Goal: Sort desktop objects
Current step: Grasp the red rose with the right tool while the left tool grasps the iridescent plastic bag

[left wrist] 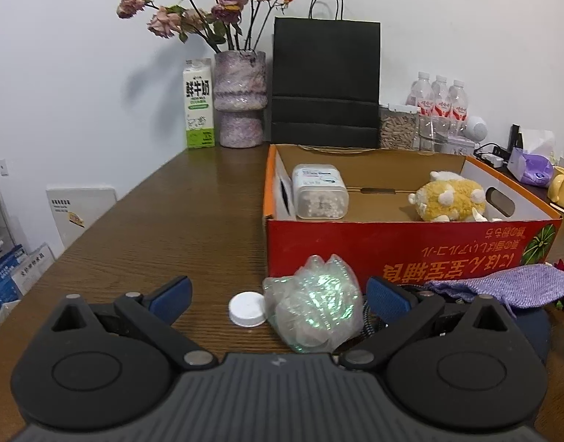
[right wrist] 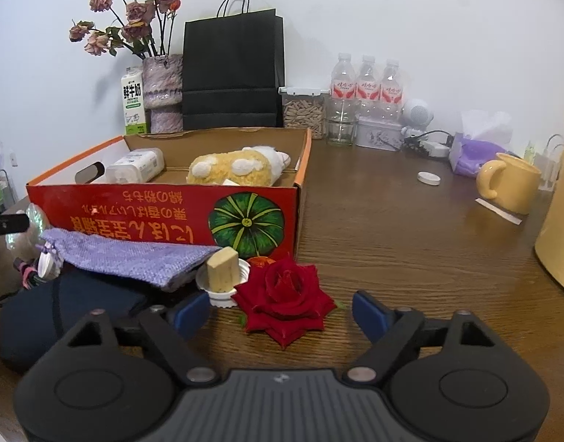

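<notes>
A red cardboard box (left wrist: 392, 246) (right wrist: 134, 210) holds a clear pill jar (left wrist: 319, 191) (right wrist: 136, 169) and a yellow plush toy (left wrist: 449, 200) (right wrist: 234, 169). My left gripper (left wrist: 278, 296) is open, its jaws on either side of a shiny plastic ball (left wrist: 313, 311) and a white cap (left wrist: 247, 308). My right gripper (right wrist: 282, 315) is open around a red rose (right wrist: 285, 296). A purple pouch (right wrist: 134, 259) (left wrist: 503, 283), a cork (right wrist: 223, 269) in a white lid and a dark blue pouch (right wrist: 61, 313) lie in front of the box.
At the back stand a milk carton (left wrist: 199, 105), a vase of dried roses (left wrist: 239, 99), a black paper bag (left wrist: 326, 81), a jar, water bottles (right wrist: 366, 84) and a tin. A yellow mug (right wrist: 510, 184), tissues (right wrist: 473, 151) and a white cap (right wrist: 428, 178) are on the right.
</notes>
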A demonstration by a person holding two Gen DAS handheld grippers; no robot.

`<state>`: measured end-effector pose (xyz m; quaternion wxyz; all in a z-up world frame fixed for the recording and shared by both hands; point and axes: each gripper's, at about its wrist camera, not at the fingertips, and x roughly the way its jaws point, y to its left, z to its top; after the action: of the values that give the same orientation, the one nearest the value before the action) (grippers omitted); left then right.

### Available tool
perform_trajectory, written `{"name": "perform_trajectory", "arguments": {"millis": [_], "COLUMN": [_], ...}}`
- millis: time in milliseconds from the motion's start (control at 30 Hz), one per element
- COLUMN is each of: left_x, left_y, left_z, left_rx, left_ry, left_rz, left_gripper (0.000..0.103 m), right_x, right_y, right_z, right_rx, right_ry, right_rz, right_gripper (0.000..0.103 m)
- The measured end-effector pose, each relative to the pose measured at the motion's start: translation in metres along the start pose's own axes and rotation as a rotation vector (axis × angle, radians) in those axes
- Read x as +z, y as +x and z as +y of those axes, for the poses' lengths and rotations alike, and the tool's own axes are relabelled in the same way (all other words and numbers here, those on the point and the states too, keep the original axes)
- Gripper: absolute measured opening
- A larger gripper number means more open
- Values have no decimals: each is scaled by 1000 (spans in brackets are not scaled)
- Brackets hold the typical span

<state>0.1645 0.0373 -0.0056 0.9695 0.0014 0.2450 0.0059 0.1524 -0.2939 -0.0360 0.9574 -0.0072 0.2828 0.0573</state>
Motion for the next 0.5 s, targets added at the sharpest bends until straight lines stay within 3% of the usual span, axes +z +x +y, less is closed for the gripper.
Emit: {"name": "perform_trajectory", "arguments": {"millis": [100,167,200,267,333,400,500], "left_x": [1,0,1,0,-1,-3,-5], "left_y": [4,6,7,9,11,13,12], "left_z": [-2,-4,-5,-8,-10,-10,-9], "left_rx": [-10,-21,-27,-40,-47,-61,-71], "left_ry": [-5,-6,-5,-1,1,-6,-18], "left_rz": [3,6,10,17,30,48,51], "left_gripper": [103,98,95,87,71,57,48], "right_x": [3,4,4,4,4,3,3], "right_y": [4,7,9,10,9,7,4], "right_z": [-1,-3,-3,-3,-3,-3,-3], "right_rx": [-3,4,8,14,18,25,25], "right_ry": [-2,4,7,9,9,14,14], "right_rz": [0,12,20,23,21,18,11], "right_gripper": [76,60,59,55,44,40,36]}}
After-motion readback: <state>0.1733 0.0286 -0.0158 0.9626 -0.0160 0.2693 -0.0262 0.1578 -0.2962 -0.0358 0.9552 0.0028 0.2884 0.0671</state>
